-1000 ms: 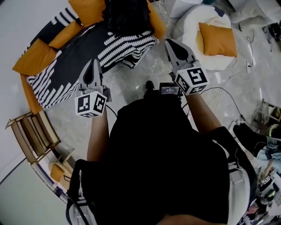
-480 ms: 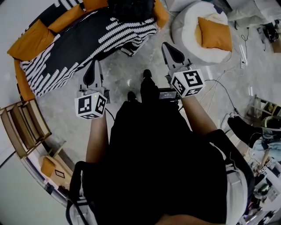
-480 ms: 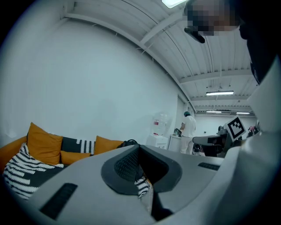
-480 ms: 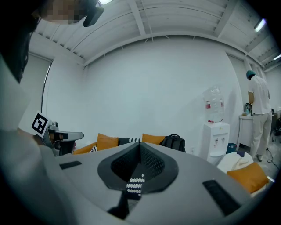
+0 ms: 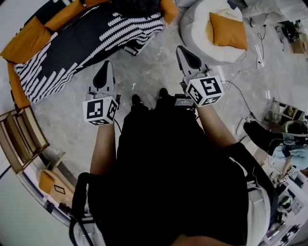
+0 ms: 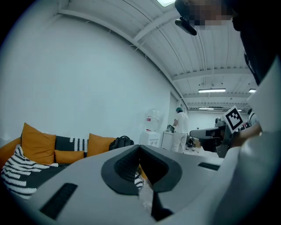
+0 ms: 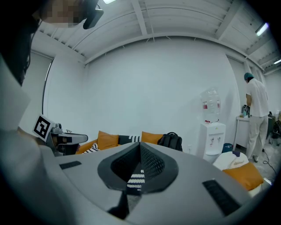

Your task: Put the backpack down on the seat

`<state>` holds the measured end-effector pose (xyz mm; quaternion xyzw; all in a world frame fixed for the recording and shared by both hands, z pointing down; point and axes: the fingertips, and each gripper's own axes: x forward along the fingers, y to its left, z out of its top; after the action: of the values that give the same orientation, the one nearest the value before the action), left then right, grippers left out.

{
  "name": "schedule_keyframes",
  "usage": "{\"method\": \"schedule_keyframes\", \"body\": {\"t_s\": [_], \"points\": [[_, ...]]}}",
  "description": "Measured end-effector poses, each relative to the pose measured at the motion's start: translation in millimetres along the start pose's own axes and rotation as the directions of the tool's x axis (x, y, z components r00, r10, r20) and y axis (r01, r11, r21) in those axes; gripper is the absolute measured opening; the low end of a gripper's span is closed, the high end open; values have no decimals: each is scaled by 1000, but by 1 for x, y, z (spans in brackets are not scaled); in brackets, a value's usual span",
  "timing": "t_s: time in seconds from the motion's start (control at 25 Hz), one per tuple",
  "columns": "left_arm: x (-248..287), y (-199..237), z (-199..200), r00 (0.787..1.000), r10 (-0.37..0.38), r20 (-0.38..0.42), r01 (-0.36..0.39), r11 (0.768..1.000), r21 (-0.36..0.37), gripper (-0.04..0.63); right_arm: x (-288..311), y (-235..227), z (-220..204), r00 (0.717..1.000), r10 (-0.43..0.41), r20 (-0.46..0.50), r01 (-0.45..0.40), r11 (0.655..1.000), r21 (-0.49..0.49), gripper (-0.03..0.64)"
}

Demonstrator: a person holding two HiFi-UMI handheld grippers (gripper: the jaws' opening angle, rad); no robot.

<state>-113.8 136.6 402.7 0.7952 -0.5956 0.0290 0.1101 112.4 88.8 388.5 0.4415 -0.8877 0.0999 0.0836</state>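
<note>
**A:** In the head view, where are the tools?

**B:** Both are held out over the bare floor (image 5: 144,72), in front of the person's body. The left gripper (image 5: 104,72) and the right gripper (image 5: 185,54) each have their jaws pressed together on nothing. With no load to carry, I judge this to be a resting hold.

**A:** And the backpack?

**B:** Only a dark sliver of the backpack (image 5: 139,5) shows at the top edge. It is on the sofa (image 5: 29,41), beyond the striped blanket (image 5: 82,43), and the frame cuts off the rest.

**A:** The left gripper view?

**B:** The left gripper (image 6: 139,149) has its pads meeting with no gap and nothing between them. Past them the backpack (image 6: 121,142) sits on the sofa beside an orange cushion (image 6: 100,144), well apart from the jaws. The gripper's own body hides the front of the seat.

**A:** The right gripper view?

**B:** Much the same. The right gripper (image 7: 140,149) is closed and empty. The backpack (image 7: 171,140) stands at the end of the sofa nearest the water dispenser (image 7: 212,132). Its base is hidden behind the gripper, so I can't tell how squarely it rests. My reading is that it is already set down.
</note>
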Motion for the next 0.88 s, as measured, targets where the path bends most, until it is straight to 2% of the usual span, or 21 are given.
{"method": "schedule_keyframes", "body": {"t_s": [0.24,0.48,0.72,0.88], "points": [[32,-22,24,1000,-9,28,8,999,42,15,9,-27,20,997,44,64,-44,999,-3,31],[67,-71,36,999,-16,42,16,1000,2,15,-18,-90,22,997,30,70,-30,1000,8,31],[66,-68,21,1000,-16,-19,16,1000,-1,15,-21,-95,-3,1000,24,20,-25,999,38,31],[66,-67,13,999,-17,-41,16,1000,-11,15,-17,-93,-5,999,34,18,-35,999,28,31]]}}
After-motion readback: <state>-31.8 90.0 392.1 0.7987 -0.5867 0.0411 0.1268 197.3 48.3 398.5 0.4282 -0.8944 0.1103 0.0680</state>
